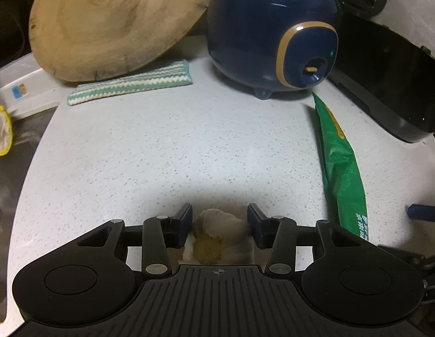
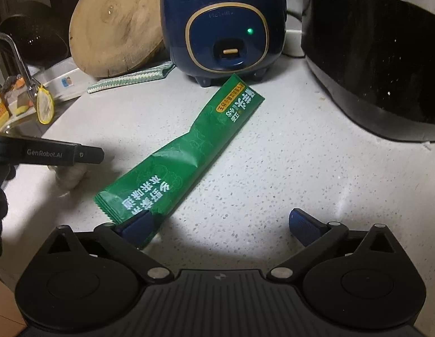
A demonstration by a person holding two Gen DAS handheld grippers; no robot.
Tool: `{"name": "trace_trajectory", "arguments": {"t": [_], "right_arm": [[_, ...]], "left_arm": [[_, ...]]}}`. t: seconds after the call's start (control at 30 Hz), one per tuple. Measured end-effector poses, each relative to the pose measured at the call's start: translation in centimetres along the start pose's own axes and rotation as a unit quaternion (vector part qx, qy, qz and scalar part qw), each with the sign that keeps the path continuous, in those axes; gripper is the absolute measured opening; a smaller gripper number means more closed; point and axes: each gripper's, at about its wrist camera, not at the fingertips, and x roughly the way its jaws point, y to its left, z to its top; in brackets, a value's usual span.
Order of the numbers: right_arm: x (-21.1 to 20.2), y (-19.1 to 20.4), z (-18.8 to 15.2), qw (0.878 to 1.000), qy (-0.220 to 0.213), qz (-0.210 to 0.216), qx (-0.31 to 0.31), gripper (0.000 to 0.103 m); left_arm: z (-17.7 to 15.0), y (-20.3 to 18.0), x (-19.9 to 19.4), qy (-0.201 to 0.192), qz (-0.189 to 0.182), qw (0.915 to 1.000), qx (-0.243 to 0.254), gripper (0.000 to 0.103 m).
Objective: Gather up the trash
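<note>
A crumpled, brown-stained white tissue (image 1: 217, 238) lies on the speckled counter between the fingers of my left gripper (image 1: 220, 219). The jaws stand partly closed around it, with small gaps at each side. The tissue also shows in the right wrist view (image 2: 71, 175), under the left gripper's body (image 2: 49, 154). A long green snack wrapper (image 2: 183, 151) lies diagonally on the counter; it also shows in the left wrist view (image 1: 341, 168). My right gripper (image 2: 220, 221) is wide open, with its left finger over the wrapper's near end.
A navy rice cooker (image 2: 223, 28) stands at the back, a black appliance (image 2: 380, 64) to its right. A round wooden board (image 1: 110, 25) leans at the back left over a striped green cloth (image 1: 130, 84). The sink (image 2: 18, 129) lies to the left.
</note>
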Motion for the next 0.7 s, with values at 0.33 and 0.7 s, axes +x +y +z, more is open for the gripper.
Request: {"name": "trace_trajectory", "arguments": {"t": [0.33, 0.7], "right_arm": [[-0.8, 1.5, 0.2, 0.998, -0.039, -0.038, -0.044, 0.095], [2.4, 0.2, 4.2, 0.998, -0.031, -0.052, -0.013, 0.076]], "left_arm": [[-0.8, 0.6, -0.7, 0.007, 0.001, 0.9999, -0.014, 0.049], [-0.5, 0.7, 0.6, 0.005, 0.0, 0.9993, -0.038, 0.049]]}}
